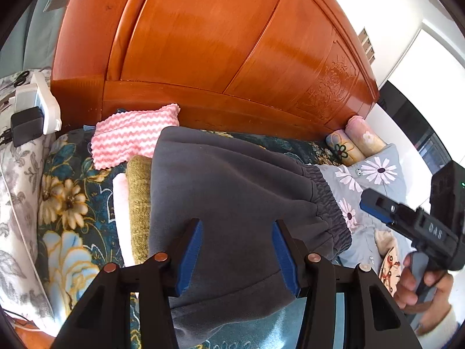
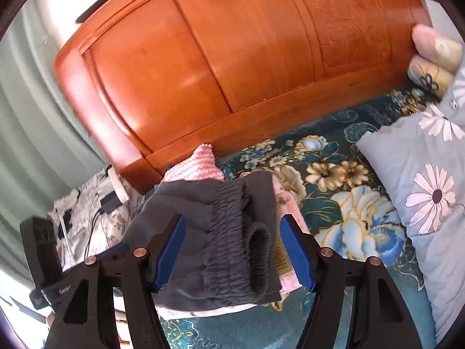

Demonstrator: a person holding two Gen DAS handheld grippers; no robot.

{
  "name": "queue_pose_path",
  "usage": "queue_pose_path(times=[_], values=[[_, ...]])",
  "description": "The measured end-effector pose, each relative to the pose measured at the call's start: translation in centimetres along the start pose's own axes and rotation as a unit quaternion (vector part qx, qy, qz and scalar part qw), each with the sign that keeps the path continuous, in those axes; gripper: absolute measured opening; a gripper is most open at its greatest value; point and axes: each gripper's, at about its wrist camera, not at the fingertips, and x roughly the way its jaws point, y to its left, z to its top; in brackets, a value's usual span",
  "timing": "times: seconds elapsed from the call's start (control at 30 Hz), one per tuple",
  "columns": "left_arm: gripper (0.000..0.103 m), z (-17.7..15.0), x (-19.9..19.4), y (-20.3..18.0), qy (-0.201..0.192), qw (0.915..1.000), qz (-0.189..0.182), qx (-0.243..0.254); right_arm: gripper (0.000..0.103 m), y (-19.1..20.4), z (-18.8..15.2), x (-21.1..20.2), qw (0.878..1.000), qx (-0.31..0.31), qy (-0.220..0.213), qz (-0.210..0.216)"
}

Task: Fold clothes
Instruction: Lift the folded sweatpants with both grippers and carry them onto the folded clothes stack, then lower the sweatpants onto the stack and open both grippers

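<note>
Both fingers spread wide over grey sweatpants, elastic waistband edge between right pair

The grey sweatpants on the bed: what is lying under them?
Under the grey sweatpants, an olive knit piece, something white and pink cloth stick out. The rest is covered.

Black plastic left gripper w/ blue pads, copper rivets; black right gripper same; bare hand, cream cuff.

bright daylight | glare on headboard | right view motion-blurred | fisheye edges bowed, corners black
</note>
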Motion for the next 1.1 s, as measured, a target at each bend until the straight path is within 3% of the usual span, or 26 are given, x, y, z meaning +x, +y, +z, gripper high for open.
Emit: queue_pose_path(times=[0.13,0.23,0.5,0.7,0.83,0.93,1.1], values=[[0.062,-0.7,0.9,-0.5,-0.002,0.9997,0.014,0.020,0.069,1.9,-3.1,2.4,0.999,-0.045,0.023,-0.014],[0.062,-1.1,1.6,-0.3,0.001,0.9996,0.011,0.026,0.069,1.2,-4.3,4.4,0.999,-0.025,0.038,-0.023],[0.063,-1.6,3.2,-0.3,0.004,0.9971,0.036,0.067,0.069,-0.2,-3.8,8.2,0.998,0.023,0.047,-0.025],[0.063,-1.6,1.3,-0.5,0.015,0.9983,0.036,0.043,0.069,0.5,-2.9,8.0,0.997,0.029,0.063,-0.041],[0.063,-2.6,-1.0,-0.2,0.008,0.9989,0.044,0.016,0.069,1.0,-3.0,5.3,0.996,0.021,0.036,-0.077],[0.074,-4.2,-1.9,-0.7,0.011,0.9976,0.064,0.025,0.069,1.8,-3.8,2.6,0.992,0.033,-0.003,-0.123],[0.090,-7.8,-3.0,-1.6,0.015,0.9932,0.102,0.054,0.069,4.1,-8.6,0.2,0.989,0.090,-0.049,-0.110]])
